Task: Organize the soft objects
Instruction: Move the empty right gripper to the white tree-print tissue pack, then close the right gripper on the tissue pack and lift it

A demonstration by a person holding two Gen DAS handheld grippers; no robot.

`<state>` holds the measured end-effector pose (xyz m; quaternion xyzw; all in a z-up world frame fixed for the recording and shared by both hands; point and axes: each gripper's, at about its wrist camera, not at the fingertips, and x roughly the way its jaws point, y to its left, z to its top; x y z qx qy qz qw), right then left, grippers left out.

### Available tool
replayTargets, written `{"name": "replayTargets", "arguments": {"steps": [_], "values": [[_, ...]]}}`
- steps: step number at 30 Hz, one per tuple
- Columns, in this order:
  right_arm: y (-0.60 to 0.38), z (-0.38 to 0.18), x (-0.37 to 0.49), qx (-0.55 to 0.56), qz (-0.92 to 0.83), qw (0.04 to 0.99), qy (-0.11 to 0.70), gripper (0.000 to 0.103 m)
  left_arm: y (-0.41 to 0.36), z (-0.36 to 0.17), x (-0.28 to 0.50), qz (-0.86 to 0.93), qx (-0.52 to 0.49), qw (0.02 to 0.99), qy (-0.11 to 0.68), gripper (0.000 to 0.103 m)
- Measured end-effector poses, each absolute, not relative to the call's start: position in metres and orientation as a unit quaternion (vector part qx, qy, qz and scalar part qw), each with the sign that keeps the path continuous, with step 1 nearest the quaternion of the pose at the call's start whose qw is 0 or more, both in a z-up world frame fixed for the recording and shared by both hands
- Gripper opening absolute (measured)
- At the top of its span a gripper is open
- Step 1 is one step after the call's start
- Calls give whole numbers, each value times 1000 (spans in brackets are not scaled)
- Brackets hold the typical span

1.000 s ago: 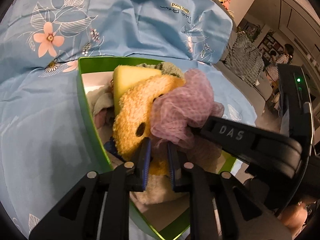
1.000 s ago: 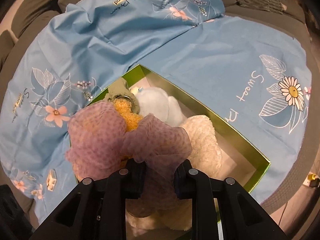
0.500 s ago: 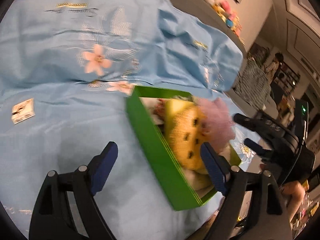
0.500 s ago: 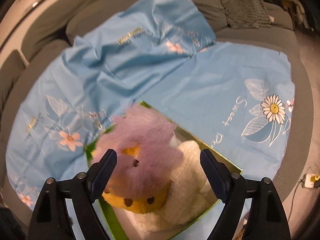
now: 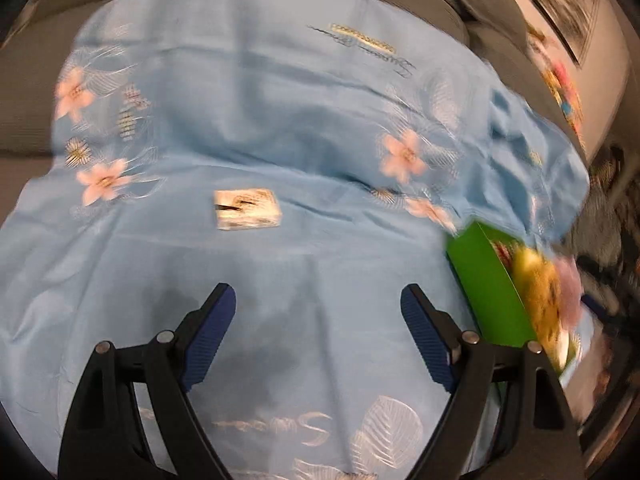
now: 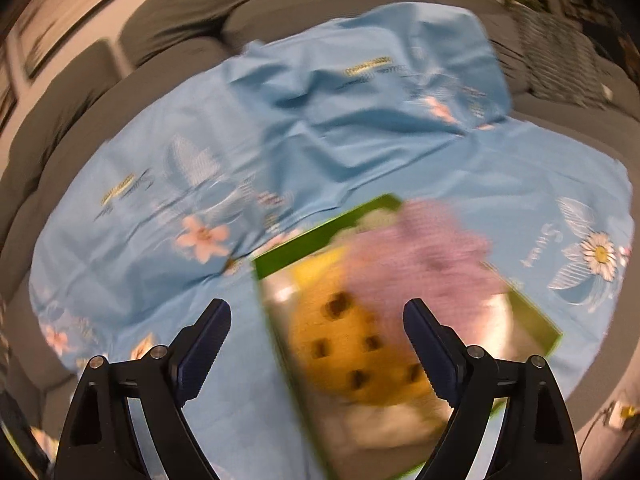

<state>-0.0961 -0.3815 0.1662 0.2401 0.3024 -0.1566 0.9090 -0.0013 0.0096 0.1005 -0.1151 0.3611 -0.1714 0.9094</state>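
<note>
A green box (image 6: 304, 242) lies on a blue flowered sheet (image 6: 200, 152); it holds a yellow holed sponge (image 6: 352, 344), a purple mesh puff (image 6: 432, 256) and white plush (image 6: 400, 416). My right gripper (image 6: 318, 340) is open and empty above the box. My left gripper (image 5: 318, 324) is open and empty over the bare sheet (image 5: 280, 120). In the left wrist view the box (image 5: 488, 280) sits at the right edge, with the sponge (image 5: 540, 292) and puff (image 5: 570, 284) in it. A small white packet (image 5: 246, 210) lies on the sheet ahead of the left gripper.
The sheet covers a grey sofa (image 6: 168, 48) with cushions behind. A grey knitted throw (image 6: 560, 68) lies at the far right. Both views are blurred by motion.
Both grippers have opened, let go of the sponge and puff in the box, and pulled back. The left one has swung left, so the box is now at its right edge.
</note>
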Motion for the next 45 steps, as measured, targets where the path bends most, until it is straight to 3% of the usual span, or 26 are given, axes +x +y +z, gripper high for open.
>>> {"name": "replayTargets", "arguments": {"steps": [4,10,14,27,30,31,32,45], "values": [[-324,147,-63,223,-95,913,327,95,48,92,14,-129,-174,898,383,84],[-228,105,-4,172,-5,899,403,95,87,101,21,-13,-129,918,375,84],[-174,77,44,160,64,871,460,95,117,92,26,3,-169,904,393,84],[-69,43,167,26,91,867,489,95,119,88,35,-32,-186,893,409,84],[-62,29,175,7,88,864,496,93,120,92,33,-43,-189,896,399,84],[-63,25,175,3,81,864,497,88,120,92,33,-43,-189,897,398,84],[-64,20,176,3,78,863,500,75,120,92,32,-43,-189,897,398,84],[-127,62,88,43,61,859,506,75,104,94,27,-48,-166,904,390,84]]}}
